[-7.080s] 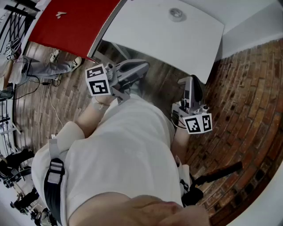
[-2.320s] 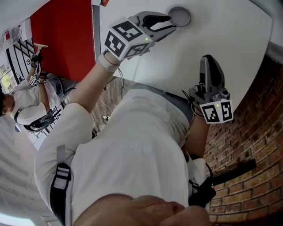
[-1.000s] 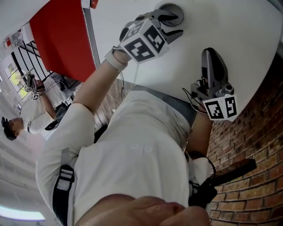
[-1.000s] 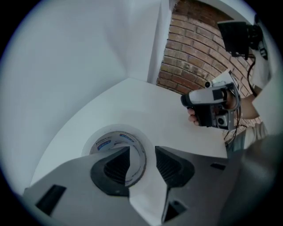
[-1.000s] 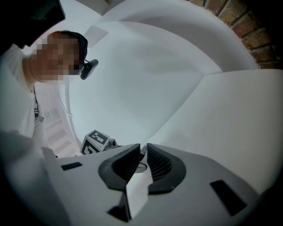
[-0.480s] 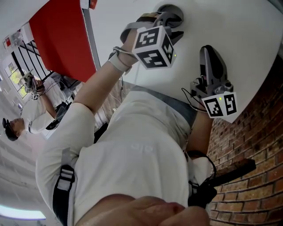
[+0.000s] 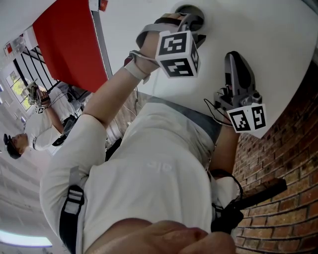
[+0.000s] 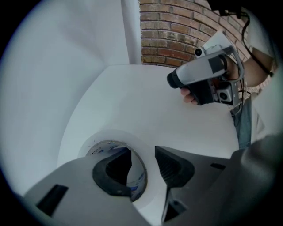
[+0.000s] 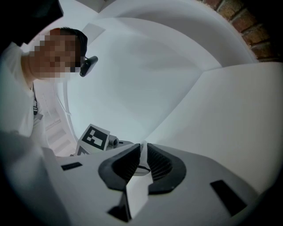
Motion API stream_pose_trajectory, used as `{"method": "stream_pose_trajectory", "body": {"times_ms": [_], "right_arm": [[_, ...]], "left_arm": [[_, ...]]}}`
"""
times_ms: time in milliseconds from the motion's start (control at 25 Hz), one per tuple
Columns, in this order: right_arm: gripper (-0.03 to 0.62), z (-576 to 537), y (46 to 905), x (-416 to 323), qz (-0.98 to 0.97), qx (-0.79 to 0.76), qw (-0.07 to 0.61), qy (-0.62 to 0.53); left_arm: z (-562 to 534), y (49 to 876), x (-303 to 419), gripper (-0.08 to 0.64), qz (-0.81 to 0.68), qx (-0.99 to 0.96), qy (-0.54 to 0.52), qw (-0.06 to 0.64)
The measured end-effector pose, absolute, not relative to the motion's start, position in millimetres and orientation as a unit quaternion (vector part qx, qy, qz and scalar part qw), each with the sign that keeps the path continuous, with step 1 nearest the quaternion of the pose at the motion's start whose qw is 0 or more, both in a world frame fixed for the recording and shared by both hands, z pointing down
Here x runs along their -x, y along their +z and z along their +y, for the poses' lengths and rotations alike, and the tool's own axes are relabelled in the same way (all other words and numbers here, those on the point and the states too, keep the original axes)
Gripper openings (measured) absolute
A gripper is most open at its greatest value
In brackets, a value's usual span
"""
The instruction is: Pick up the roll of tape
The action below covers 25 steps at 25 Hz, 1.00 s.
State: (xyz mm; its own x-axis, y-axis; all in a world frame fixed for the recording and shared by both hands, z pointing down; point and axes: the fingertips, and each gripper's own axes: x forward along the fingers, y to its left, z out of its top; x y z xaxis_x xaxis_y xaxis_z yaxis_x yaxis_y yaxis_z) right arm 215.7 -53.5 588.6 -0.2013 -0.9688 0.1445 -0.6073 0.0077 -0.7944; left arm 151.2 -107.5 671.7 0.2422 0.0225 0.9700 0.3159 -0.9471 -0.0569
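The roll of tape (image 7: 193, 10) lies flat on the white table (image 7: 268, 30) at its far side, mostly hidden behind my left gripper (image 7: 191, 25). In the left gripper view the roll (image 8: 106, 137) is white with a printed cardboard core. My left gripper (image 8: 143, 170) is open and straddles the roll's wall, with one jaw inside the core and the other outside. My right gripper (image 7: 234, 58) hovers over the table's near part, shut and holding nothing (image 9: 143, 161). It also shows in the left gripper view (image 8: 174, 79).
A red panel (image 7: 64, 44) stands left of the table. Brick floor (image 7: 278, 163) lies to the right, with a dark bar (image 7: 258, 191) on it. Another person (image 7: 30, 129) stands at far left. A white wall (image 8: 53, 66) rises beyond the table.
My left gripper has rolled at the wrist over the last second, its marker cube swinging right above the roll, and its jaws have settled around the roll's wall. The right gripper has barely moved.
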Motion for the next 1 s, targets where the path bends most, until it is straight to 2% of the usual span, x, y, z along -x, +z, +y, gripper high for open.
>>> {"method": "stream_pose_trajectory", "body": {"times_ms": [640,1000], "right_arm": [[0.046,-59,591,-216,0.677,0.582,0.230,-0.388],[0.046,-63,592,-211,0.679,0.577,0.231,-0.390]], "left_arm": [[-113,689,-143,0.178,-0.116,0.714,-0.666,0.181],[-113,692,-142,0.181,-0.125,0.700,-0.682,0.170]]}}
